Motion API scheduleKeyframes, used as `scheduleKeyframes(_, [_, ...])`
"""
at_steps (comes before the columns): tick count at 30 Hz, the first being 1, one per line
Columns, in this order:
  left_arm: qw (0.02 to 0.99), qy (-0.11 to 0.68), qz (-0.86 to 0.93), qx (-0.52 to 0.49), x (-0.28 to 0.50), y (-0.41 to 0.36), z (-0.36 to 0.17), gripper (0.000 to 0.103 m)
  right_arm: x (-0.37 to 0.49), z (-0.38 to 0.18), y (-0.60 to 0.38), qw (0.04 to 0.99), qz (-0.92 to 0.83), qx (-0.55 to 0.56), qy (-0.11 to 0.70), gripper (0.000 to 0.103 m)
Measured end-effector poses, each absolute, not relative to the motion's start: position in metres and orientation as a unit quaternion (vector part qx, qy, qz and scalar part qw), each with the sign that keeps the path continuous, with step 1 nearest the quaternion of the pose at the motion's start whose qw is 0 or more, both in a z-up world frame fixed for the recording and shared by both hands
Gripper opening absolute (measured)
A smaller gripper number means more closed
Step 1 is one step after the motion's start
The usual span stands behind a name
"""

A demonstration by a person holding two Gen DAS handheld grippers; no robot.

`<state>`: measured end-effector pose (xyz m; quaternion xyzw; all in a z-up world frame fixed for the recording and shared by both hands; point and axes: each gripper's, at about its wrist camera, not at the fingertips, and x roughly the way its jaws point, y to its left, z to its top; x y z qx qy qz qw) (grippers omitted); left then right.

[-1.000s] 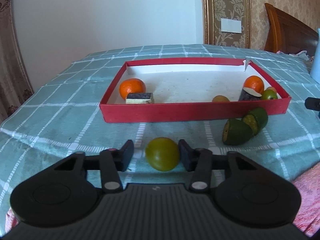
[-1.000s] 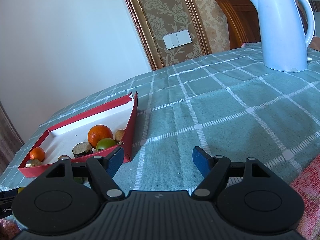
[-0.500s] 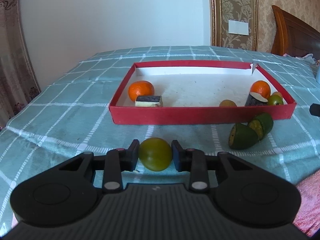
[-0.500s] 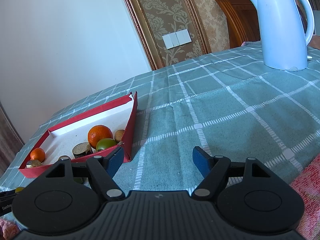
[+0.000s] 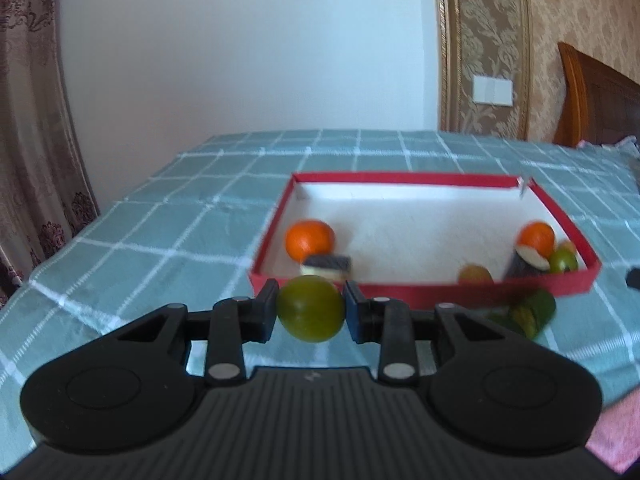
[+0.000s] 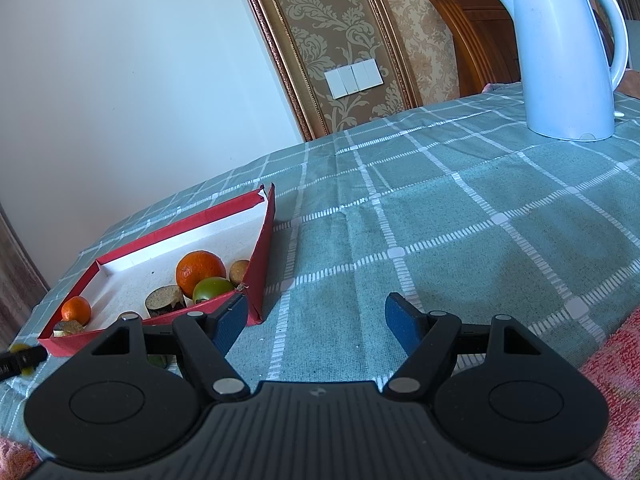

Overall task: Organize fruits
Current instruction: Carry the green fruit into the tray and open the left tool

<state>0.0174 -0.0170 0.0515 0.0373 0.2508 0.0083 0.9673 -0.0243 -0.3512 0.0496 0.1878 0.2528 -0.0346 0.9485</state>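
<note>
Teal checked tablecloth (image 6: 460,208) covers the whole table, largest thing in both views. White electric kettle (image 6: 560,52) stands at the far right, well apart from the work. Red shallow box (image 5: 420,292), white inside, sits mid-table and serves as the collecting tray.

Already in the box: one orange (image 5: 309,239) at the left end with a dark cut piece (image 5: 326,266) touching it in front; at the right end a second orange (image 5: 536,236), a dark cut chunk (image 5: 524,262), a small green fruit (image 5: 564,261) and a brownish round fruit (image 5: 474,273), all clustered near the corner. Middle of the box is bare.

Outside the box: cut dark-green fruit pieces (image 5: 528,312) lie on the cloth just in front of the near wall, toward the right; view is blurred, count unclear, looks like two.

Left gripper (image 5: 311,310) is clamped on a round green fruit (image 5: 311,308), both pads touching its sides; fruit appears lifted off the cloth, near the box's front wall but not over it yet.

Right gripper (image 6: 314,322) has its fingers spread wide, nothing between them, parked beside the box's right corner.

Progress estimate: well past half. Left to do: drop the held fruit in the box, then collect the cut green pieces.
</note>
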Motion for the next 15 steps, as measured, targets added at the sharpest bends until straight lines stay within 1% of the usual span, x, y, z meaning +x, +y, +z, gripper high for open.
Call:
scheduleKeyframes(7, [0.969, 0.246, 0.023, 0.017, 0.038, 0.005, 0.058, 0.031, -0.023, 0.050, -0.350, 0.948, -0.031, 0.188, 0.255, 0.075])
scheduleKeyframes(11, [0.970, 0.241, 0.010, 0.031, 0.057, -0.012, 0.063, 0.031, -0.023, 0.051, -0.351, 0.947, -0.027, 0.189, 0.256, 0.075])
scheduleKeyframes(15, [0.966, 0.255, -0.001, 0.039, 0.085, -0.032, 0.061, 0.031, -0.023, 0.050, -0.351, 0.947, -0.026, 0.191, 0.256, 0.075])
